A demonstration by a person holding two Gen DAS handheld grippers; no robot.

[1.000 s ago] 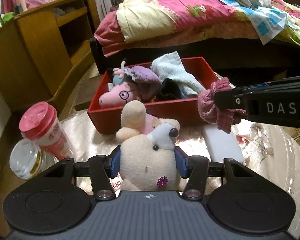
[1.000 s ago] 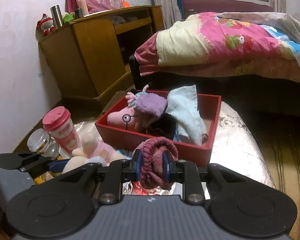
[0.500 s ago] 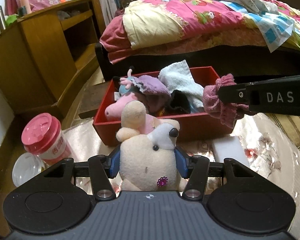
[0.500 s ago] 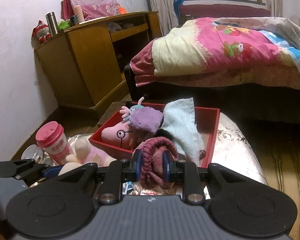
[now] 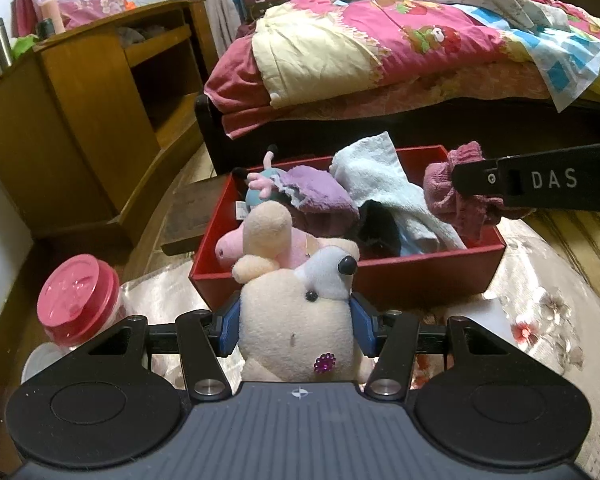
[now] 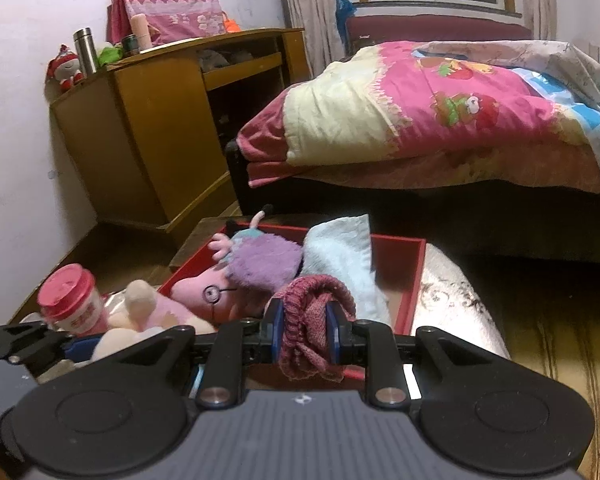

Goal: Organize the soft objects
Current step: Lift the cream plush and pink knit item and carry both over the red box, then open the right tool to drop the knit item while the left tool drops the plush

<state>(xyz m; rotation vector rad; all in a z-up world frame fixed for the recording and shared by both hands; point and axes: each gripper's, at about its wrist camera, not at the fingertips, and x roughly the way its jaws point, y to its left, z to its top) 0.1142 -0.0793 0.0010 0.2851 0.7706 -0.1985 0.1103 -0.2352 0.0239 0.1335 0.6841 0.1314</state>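
Two grippers are both clamped on soft things near the red box point(image 5: 428, 276): the left gripper point(image 5: 296, 322) on a cream plush toy point(image 5: 296, 320), the right gripper point(image 6: 304, 330) on a maroon knitted cloth point(image 6: 308, 328) above the box's right end.

I see a wooden cabinet point(image 6: 160, 128) against the wall, with a steel flask point(image 6: 85, 50), a small Santa figure point(image 6: 65, 68) and a pink-draped box point(image 6: 166, 12) on top. A bed with a pink quilt point(image 5: 400, 52) fills the background. Nearer me, a pink-lidded cup point(image 5: 74, 300) stands on the floral table cover point(image 5: 540, 320).
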